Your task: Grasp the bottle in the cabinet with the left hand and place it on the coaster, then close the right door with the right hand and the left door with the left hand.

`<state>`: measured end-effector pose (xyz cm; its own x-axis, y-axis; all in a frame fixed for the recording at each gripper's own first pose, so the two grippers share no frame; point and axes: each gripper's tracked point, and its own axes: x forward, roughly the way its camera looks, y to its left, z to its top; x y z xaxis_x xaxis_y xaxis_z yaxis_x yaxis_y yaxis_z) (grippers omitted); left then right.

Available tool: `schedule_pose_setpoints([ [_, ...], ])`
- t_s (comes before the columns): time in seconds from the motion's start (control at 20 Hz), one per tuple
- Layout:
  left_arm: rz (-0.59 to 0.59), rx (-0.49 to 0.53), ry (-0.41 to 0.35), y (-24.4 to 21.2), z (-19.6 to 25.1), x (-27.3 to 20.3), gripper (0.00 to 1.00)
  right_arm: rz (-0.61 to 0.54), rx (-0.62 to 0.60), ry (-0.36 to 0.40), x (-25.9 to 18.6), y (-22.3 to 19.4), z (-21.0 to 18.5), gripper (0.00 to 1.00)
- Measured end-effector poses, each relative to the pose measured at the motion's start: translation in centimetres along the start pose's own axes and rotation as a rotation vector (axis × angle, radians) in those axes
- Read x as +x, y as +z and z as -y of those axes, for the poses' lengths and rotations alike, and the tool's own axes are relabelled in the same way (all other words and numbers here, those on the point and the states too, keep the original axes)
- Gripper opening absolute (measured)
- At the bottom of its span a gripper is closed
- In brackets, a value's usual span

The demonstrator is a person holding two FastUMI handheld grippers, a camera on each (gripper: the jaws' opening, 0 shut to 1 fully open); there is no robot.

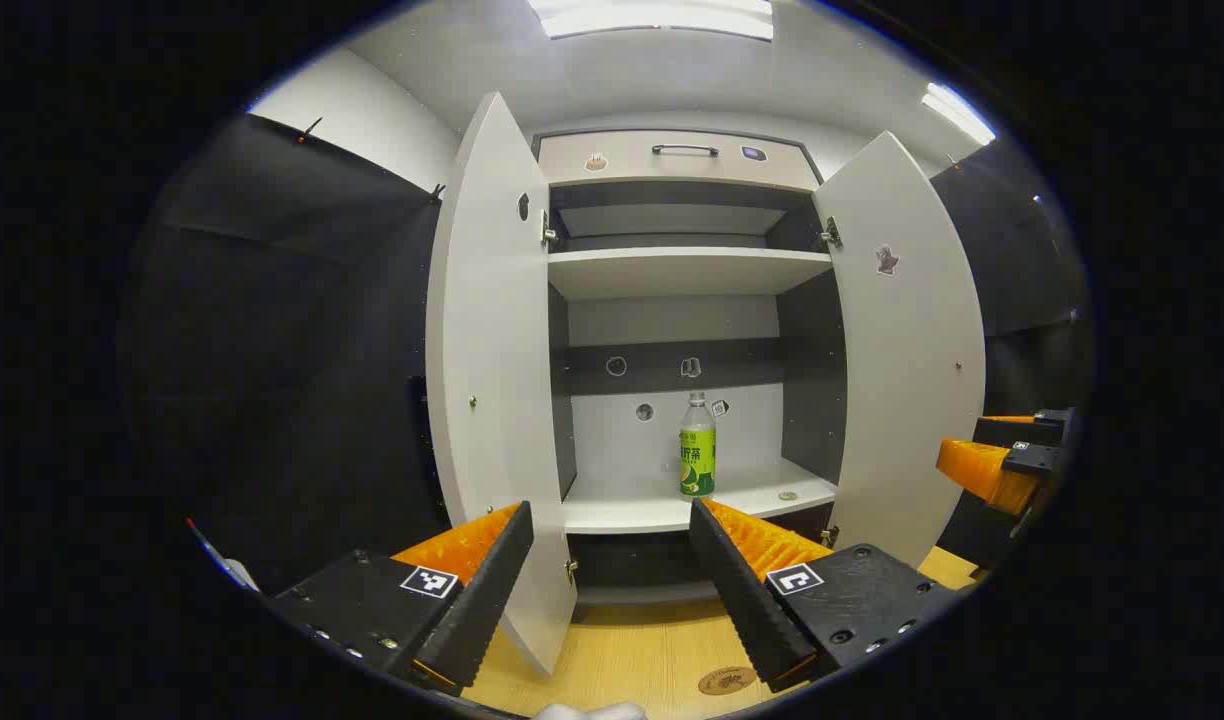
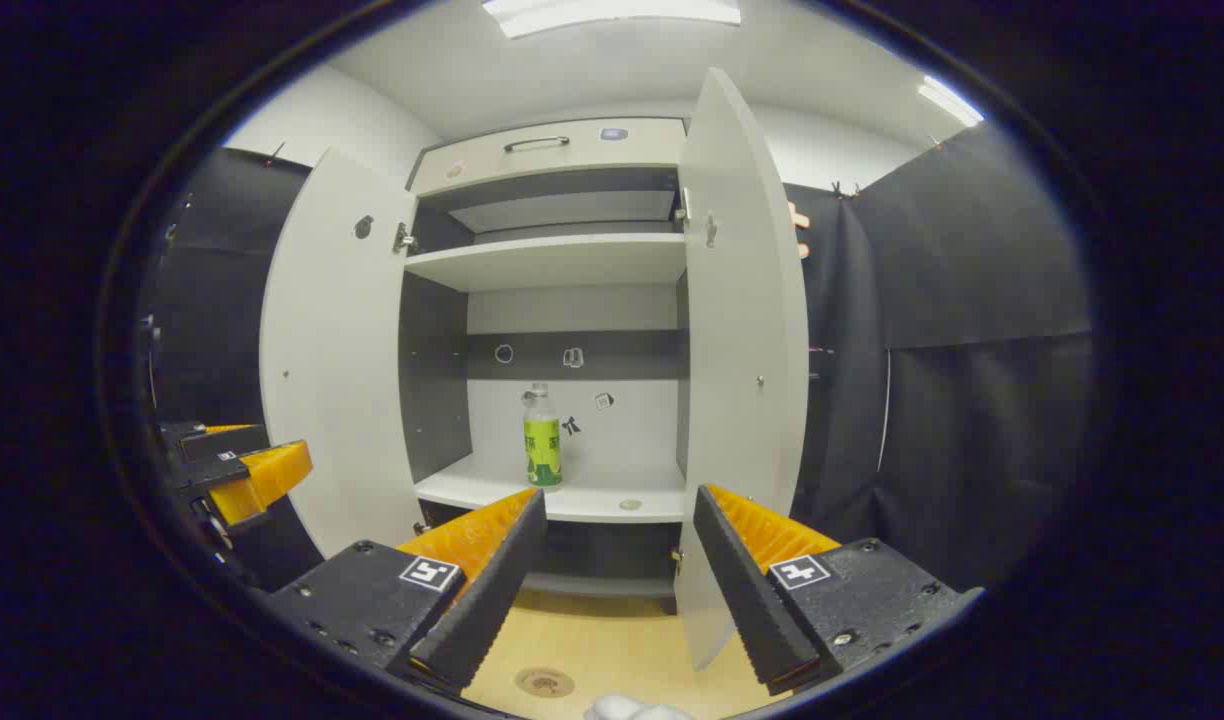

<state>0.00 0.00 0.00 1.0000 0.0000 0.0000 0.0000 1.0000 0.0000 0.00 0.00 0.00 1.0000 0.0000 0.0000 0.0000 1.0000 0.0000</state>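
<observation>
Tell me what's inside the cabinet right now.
One bottle stands on the cabinet's lower shelf, a small round disc lying nearby. The upper shelf's top surface is hidden from below.

One cabinet (image 1: 672, 160) with two open doors, one bottle (image 1: 698, 447) at centre frame, one coaster (image 1: 727, 681) at the bottom, two grippers

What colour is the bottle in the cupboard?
The bottle wears a bright green label with a whitish cap and clear neck; the left gripper view shows it best.
</observation>
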Motion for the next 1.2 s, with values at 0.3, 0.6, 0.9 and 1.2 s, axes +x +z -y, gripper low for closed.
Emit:
schedule_pose_setpoints([
  [0.3, -0.003, -0.001, 0.014, -0.1, -0.2, 0.0, 0.96, 0.001, 0.002, 0.0, 0.3, 0.0, -0.2, 0.98],
  [0.6, -0.012, -0.001, 0.014, -0.3, -0.2, 0.2, 0.96, -0.002, -0.001, -0.003, 0.8, -0.2, -0.4, 0.98],
  [0.9, -0.007, -0.005, -0.025, -0.4, 1.2, 3.4, 0.96, -0.02, -0.005, -0.019, 1.5, -0.4, -0.2, 0.96],
  [1.2, 0.032, -0.053, -0.098, 0.0, 4.9, 13.3, 0.96, -0.044, -0.033, -0.042, 2.2, 0.0, -0.6, 0.98],
])
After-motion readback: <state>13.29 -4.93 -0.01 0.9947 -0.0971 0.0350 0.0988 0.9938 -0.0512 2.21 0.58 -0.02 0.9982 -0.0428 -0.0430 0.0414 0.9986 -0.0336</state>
